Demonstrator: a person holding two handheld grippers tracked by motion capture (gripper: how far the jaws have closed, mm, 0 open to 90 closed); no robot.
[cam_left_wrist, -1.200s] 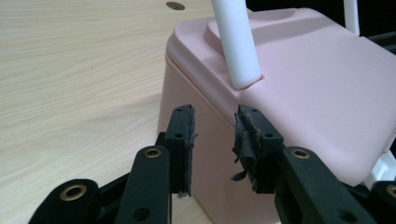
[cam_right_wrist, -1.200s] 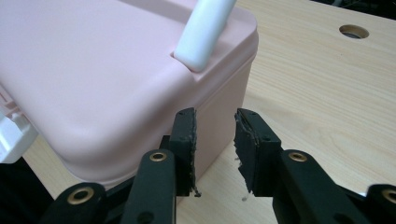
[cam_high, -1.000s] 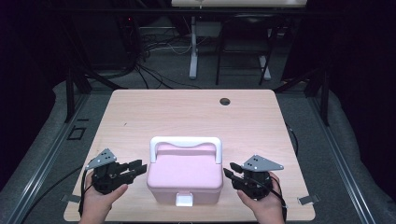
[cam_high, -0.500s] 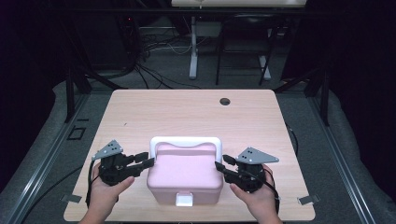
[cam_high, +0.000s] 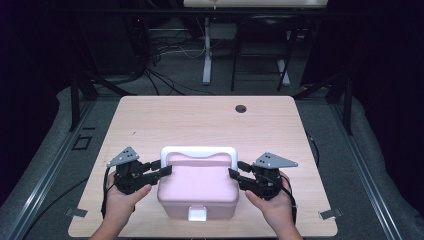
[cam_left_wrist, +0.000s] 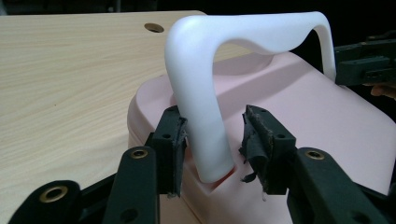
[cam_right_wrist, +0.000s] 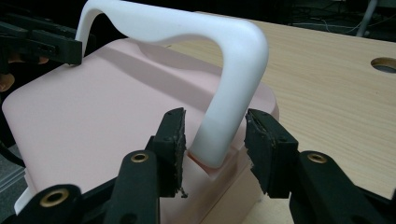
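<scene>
A pink box (cam_high: 200, 186) with a white carry handle (cam_high: 197, 150) and a white front latch (cam_high: 198, 215) sits at the near middle of the table. The handle stands upright. My left gripper (cam_high: 162, 169) is at the box's left side. In the left gripper view it (cam_left_wrist: 214, 142) is open, its jaws on either side of the handle's (cam_left_wrist: 233, 37) left leg, and the left pad is close against it. My right gripper (cam_high: 236, 171) is at the right side. In the right gripper view it (cam_right_wrist: 212, 140) is open around the handle's (cam_right_wrist: 187, 32) other leg.
The wooden table (cam_high: 200, 120) has a round cable hole (cam_high: 240, 108) near its far edge. Behind the table, cables and stand legs lie on a dark floor. A hand holds each gripper near the table's front edge.
Both grippers have moved away from the front edge and inward to the box. Their jaws now straddle the handle's two legs. The box has not moved.
</scene>
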